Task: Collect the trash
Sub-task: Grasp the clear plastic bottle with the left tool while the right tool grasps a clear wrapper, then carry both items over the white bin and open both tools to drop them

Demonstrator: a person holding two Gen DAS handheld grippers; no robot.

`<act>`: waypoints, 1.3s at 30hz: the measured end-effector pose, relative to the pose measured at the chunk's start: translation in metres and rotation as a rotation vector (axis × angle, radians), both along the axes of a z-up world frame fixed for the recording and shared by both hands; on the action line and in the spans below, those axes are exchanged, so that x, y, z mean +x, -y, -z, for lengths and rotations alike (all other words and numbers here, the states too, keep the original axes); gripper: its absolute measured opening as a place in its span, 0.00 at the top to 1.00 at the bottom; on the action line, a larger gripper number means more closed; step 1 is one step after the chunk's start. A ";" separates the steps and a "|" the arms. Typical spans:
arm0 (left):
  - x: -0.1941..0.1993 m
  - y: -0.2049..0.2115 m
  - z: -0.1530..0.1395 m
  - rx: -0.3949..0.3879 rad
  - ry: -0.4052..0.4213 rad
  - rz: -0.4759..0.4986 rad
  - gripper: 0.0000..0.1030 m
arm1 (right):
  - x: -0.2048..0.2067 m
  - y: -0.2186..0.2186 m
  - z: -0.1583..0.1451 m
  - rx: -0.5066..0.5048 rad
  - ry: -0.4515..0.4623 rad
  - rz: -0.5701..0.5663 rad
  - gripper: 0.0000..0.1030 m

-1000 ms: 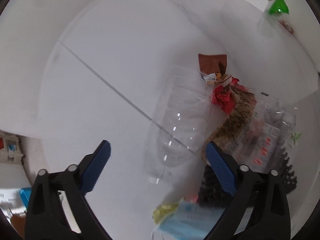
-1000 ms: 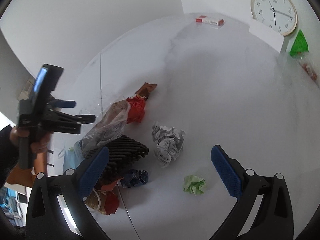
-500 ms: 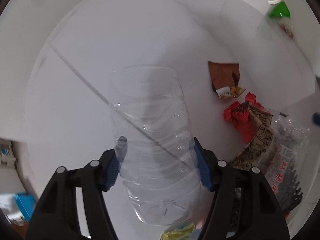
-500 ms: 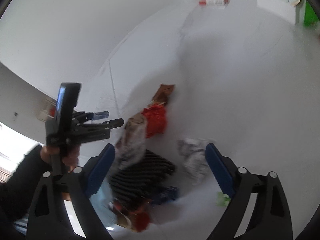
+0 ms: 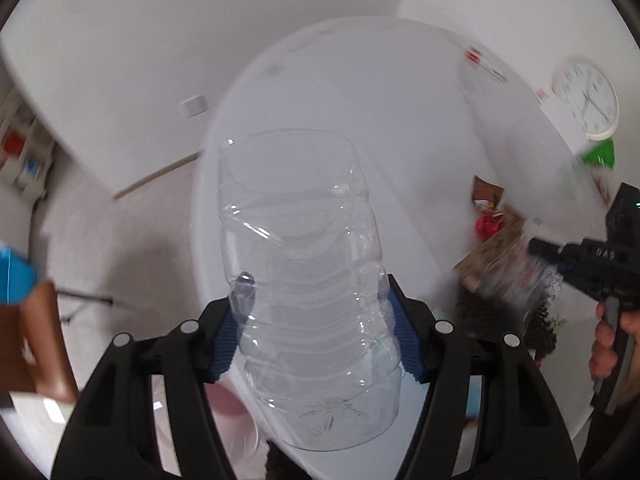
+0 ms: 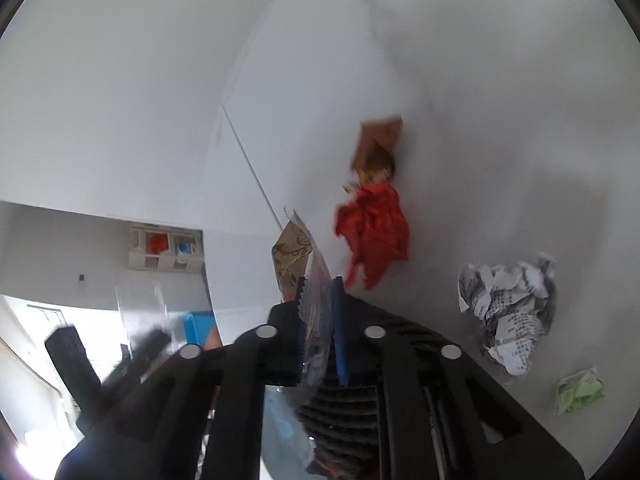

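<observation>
Left gripper (image 5: 316, 320) clamps bottle (image 5: 304, 272) mid-body, off the table for binning; right gripper (image 6: 318, 320) pinches bag (image 6: 308, 280) edge, near-left of red wrapper (image 6: 374, 228).

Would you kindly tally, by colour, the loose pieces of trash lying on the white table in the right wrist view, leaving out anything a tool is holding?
Red crumpled plastic wrapper: 1
Brown snack packet: 1
Black-and-white crumpled printed paper: 1
Light green crumpled paper ball: 1
Total: 4
</observation>
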State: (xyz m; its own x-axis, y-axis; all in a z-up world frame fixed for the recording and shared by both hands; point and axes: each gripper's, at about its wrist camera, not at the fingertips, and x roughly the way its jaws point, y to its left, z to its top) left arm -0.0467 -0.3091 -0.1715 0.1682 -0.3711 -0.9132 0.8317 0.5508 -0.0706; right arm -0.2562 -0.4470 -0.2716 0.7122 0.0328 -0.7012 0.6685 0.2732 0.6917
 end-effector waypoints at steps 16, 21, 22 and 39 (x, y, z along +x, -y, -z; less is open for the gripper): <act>0.045 -0.234 0.012 0.059 -0.004 -0.262 0.39 | 0.078 -0.164 -0.155 -0.478 0.031 -0.272 0.90; 0.069 -0.273 0.079 0.134 -0.074 -0.247 0.39 | 0.126 -0.243 -0.136 -0.455 0.013 -0.425 0.90; 0.075 -0.280 0.096 0.141 -0.092 -0.237 0.39 | 0.138 -0.260 -0.129 -0.448 -0.003 -0.458 0.90; 0.113 -0.382 0.124 0.068 -0.212 -0.334 0.12 | 0.246 -0.380 -0.024 -0.436 -0.223 -0.704 0.88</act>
